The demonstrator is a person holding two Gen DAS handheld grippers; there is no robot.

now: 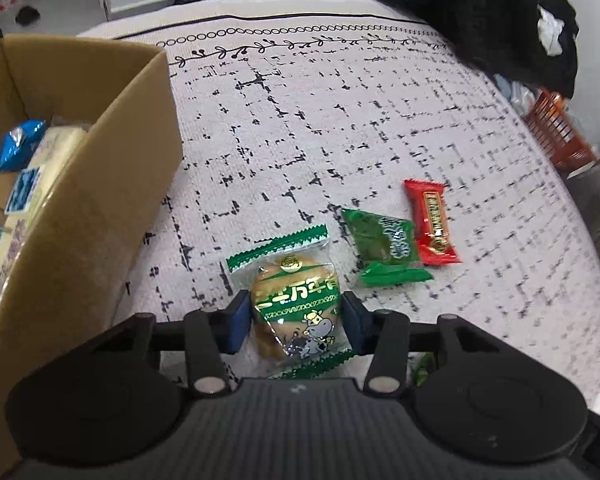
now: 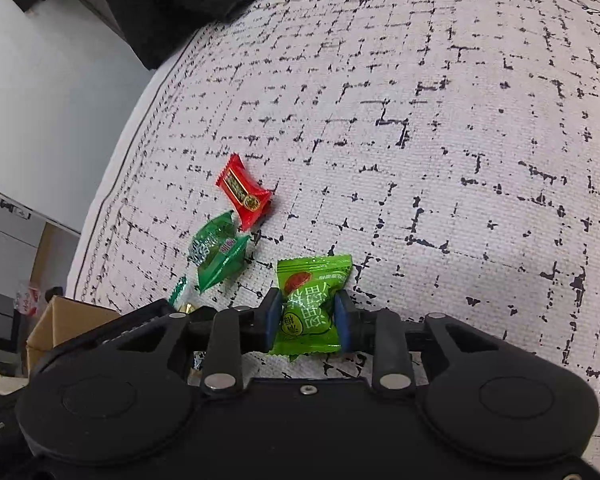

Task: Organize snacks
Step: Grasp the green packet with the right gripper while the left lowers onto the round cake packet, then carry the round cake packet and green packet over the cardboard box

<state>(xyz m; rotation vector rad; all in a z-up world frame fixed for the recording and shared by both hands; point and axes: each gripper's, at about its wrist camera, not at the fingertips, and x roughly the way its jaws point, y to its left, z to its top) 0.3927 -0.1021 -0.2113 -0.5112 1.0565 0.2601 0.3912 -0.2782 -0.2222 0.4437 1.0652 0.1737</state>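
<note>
Left gripper (image 1: 296, 318) pinches a cow-print cookie packet (image 1: 296, 304); right gripper (image 2: 306, 316) pinches a lime-green snack packet (image 2: 312, 304).

Both sets of blue pads are closed snug against their wrappers, over the patterned tablecloth (image 1: 340, 120). From the left wrist, a dark green candy (image 1: 384, 240) lies at 1 o'clock of the cookie, touching a red candy (image 1: 430, 220) just beyond it. The open cardboard box (image 1: 100, 184) stands at 10 o'clock, with blue and pale packets inside. An orange basket (image 1: 560, 132) sits off the table's edge at 2 o'clock.
</note>
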